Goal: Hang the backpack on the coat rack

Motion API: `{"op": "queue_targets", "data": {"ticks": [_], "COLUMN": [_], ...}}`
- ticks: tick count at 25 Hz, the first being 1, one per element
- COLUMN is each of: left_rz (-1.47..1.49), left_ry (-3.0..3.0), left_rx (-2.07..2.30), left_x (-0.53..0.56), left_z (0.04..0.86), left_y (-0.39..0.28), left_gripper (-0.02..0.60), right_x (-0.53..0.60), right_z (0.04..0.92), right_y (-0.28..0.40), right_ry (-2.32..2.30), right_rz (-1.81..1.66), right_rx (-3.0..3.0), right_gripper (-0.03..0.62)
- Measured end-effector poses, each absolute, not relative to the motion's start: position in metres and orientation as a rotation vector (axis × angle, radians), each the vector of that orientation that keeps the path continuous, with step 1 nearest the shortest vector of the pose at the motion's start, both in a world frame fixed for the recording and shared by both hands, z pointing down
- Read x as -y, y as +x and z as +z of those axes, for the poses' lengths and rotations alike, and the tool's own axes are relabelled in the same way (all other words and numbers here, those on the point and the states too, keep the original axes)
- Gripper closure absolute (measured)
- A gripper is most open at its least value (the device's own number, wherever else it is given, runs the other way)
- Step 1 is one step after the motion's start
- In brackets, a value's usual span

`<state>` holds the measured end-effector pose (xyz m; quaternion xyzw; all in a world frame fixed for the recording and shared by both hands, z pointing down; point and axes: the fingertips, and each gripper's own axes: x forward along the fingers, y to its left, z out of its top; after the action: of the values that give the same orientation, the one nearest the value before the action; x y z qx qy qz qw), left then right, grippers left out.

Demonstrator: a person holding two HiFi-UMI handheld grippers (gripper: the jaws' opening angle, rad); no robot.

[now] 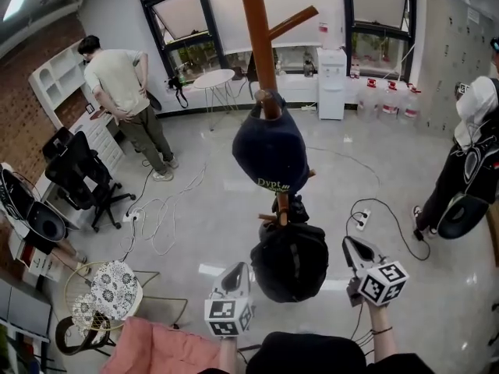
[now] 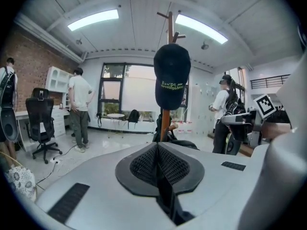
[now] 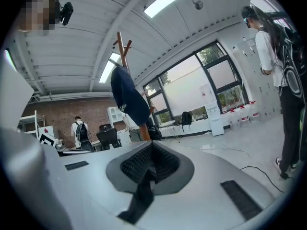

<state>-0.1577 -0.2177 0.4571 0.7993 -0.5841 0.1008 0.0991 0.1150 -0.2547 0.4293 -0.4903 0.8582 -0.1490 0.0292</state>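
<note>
A black backpack (image 1: 290, 262) hangs low in front of the brown coat rack (image 1: 257, 29), right by its pole. A navy cap (image 1: 270, 150) sits on a rack peg above it. My left gripper (image 1: 238, 269) is just left of the backpack and my right gripper (image 1: 348, 244) just right of it. In the left gripper view the jaws (image 2: 158, 147) are shut on a black backpack strap (image 2: 165, 195), with the cap (image 2: 171, 73) straight ahead. In the right gripper view the jaws (image 3: 151, 145) are likewise shut on a black strap (image 3: 141, 195).
One person (image 1: 125, 92) stands at the shelves on the left and another (image 1: 468, 154) at the right edge. A black office chair (image 1: 78, 178), floor cables (image 1: 164, 209), a patterned stool (image 1: 115, 284) and a pink cloth (image 1: 156, 345) lie to my left.
</note>
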Motion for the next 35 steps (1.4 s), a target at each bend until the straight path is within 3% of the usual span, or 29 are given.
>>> {"op": "queue_targets", "data": {"ticks": [12, 35], "left_rz": [0.256, 0.262], "left_ry": [2.432, 2.45], "left_rx": [1.848, 1.899], "left_x": [0.217, 0.217], "left_z": [0.415, 0.404], "left_y": [-0.168, -0.163], "left_gripper": [0.565, 0.565], "right_x": [0.259, 0.248], "right_z": [0.384, 0.391], "right_y": [0.127, 0.138], "right_ry": [-1.527, -1.574], "right_rz": [-0.281, -0.211], "right_rx": [-2.614, -2.628], "right_gripper": [0.58, 0.58]}}
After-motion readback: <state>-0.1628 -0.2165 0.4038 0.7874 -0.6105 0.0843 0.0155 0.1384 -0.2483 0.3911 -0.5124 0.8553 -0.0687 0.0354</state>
